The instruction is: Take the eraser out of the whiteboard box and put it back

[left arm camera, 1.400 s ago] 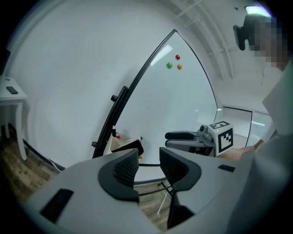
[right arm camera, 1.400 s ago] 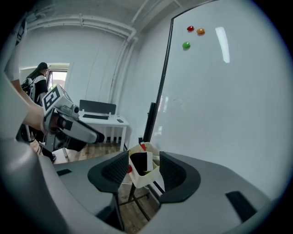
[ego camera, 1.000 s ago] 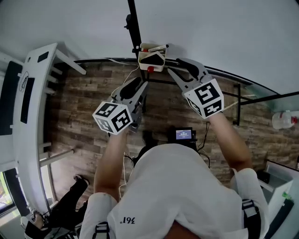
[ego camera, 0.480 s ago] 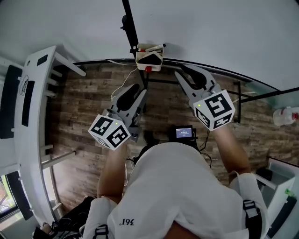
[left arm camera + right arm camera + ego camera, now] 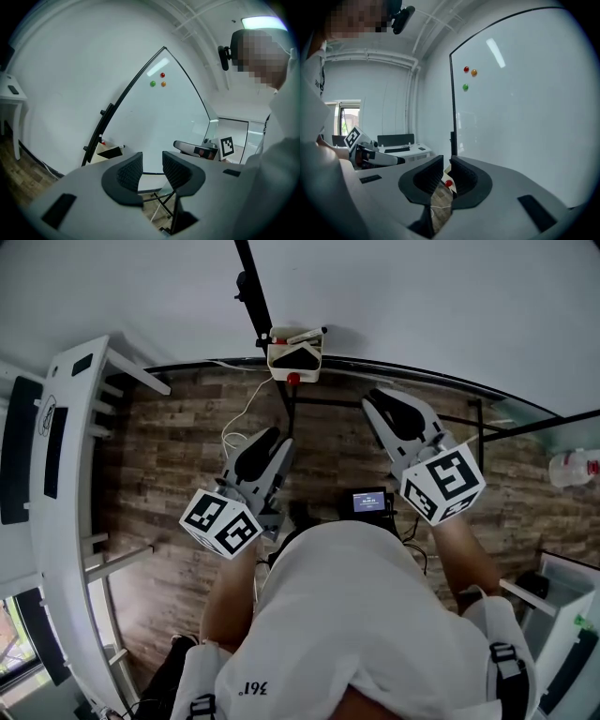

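The white whiteboard box (image 5: 294, 354) hangs at the whiteboard's lower edge, with the black eraser (image 5: 297, 359) lying inside it and a marker (image 5: 306, 336) on top. A red knob (image 5: 292, 379) sits under the box. My left gripper (image 5: 271, 437) hangs below and left of the box, well apart from it, open and empty. My right gripper (image 5: 379, 397) is to the box's right, also apart, its jaws closing to a narrow gap with nothing between them. In the left gripper view the box (image 5: 108, 152) lies left of the jaws (image 5: 152, 161). The right gripper view shows the jaws (image 5: 446, 166) framing the red knob (image 5: 448, 183).
The whiteboard (image 5: 154, 122) carries three small magnets (image 5: 162, 75) and stands on a black frame (image 5: 469, 442) over a wood floor. A white desk (image 5: 66, 427) runs along the left. A small screen (image 5: 368, 504) sits on the floor, and a bottle (image 5: 572, 468) is at the right.
Both grippers have drawn back from the box toward the person. The right gripper's jaws have narrowed from wide apart to a slim gap.
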